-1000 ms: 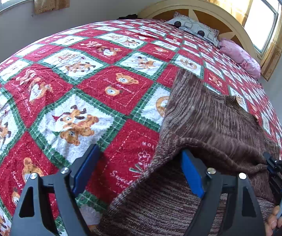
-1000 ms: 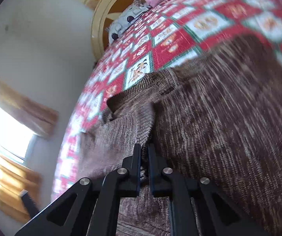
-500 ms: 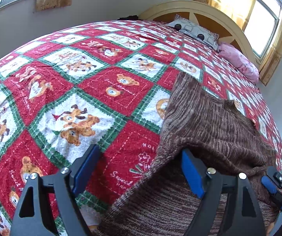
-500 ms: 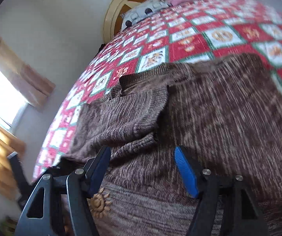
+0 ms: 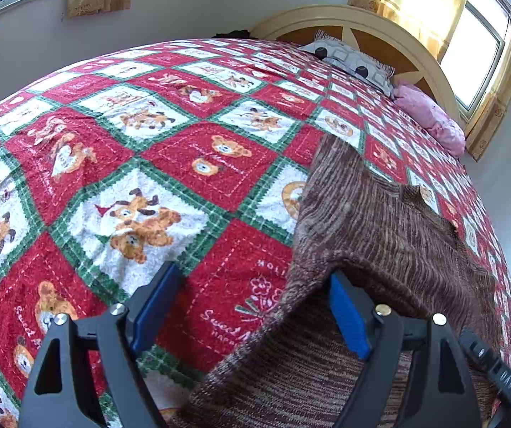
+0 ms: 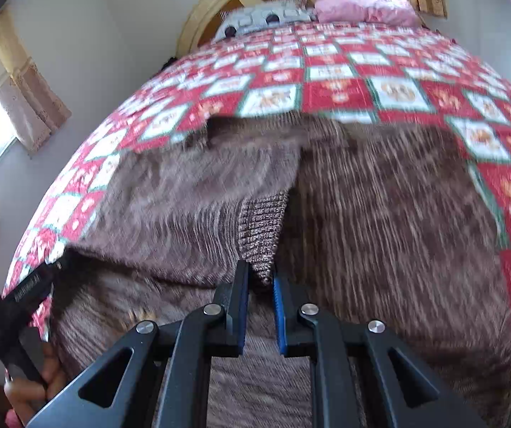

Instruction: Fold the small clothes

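A: Item one, right gripper point(image 6: 259, 280): jaws narrowing, closing at this moment on the ribbed cuff point(image 6: 261, 235) of the brown sweater point(image 6: 380, 221). The cuff tip is sitting between the blue pads point(image 6: 279, 315); the pads appear to be pinching it.

B: Item two, left gripper point(image 5: 251, 306): jaws standing wide, gripping nothing. The right-hand pad is lying against the sweater's near edge point(image 5: 308, 285), the other pad is hanging over bare quilt point(image 5: 130, 164).

A: Sweater, location: lying spread on the patchwork quilt at the near side of the bed, one sleeve point(image 6: 191, 192) folded in across the body, collar pointing toward the pillows point(image 6: 266, 18).

B: Handling, as judged: soft, loose knit, light to middling weight, not fragile. It is likely to be sagging and stretching when lifted by one point, and dragging on the fuzzy quilt rather than sliding.

A: Hold points, as judged: ribbed cuff and hem are the firmest, since doubled knit gives the pads something to bite. The left jaws are probably best taking the side edge or hem, where they are already sitting.

B: The person's hand point(image 6: 37, 385) is showing at the lower left, holding the other tool.
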